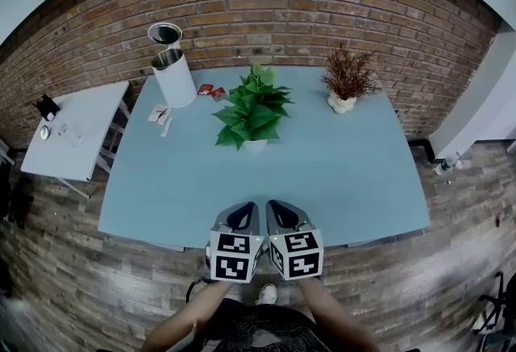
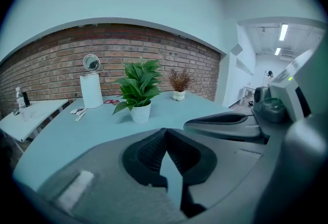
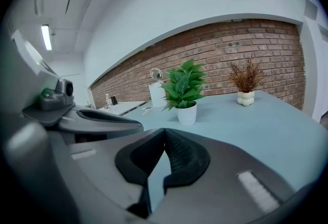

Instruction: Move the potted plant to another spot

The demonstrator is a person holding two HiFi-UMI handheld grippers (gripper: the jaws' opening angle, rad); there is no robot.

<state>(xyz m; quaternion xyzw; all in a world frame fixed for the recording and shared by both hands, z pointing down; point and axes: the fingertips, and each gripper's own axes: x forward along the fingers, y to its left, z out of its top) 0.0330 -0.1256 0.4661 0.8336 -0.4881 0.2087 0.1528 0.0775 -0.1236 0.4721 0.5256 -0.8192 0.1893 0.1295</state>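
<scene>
Potted plant (image 1: 253,113) stands upright at frame centre on the blue table (image 1: 363,181), well apart and straight above our left gripper (image 1: 241,212) and right gripper (image 1: 279,210), side by side at lower centre, jaws pressed together on nothing, neither nearer.

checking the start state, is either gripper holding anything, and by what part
Nothing is held: the left gripper and right gripper are both shut and empty, short of the green potted plant.

left gripper (image 1: 244,210): jaws together, empty | right gripper (image 1: 276,209): jaws together, empty | side by side
</scene>
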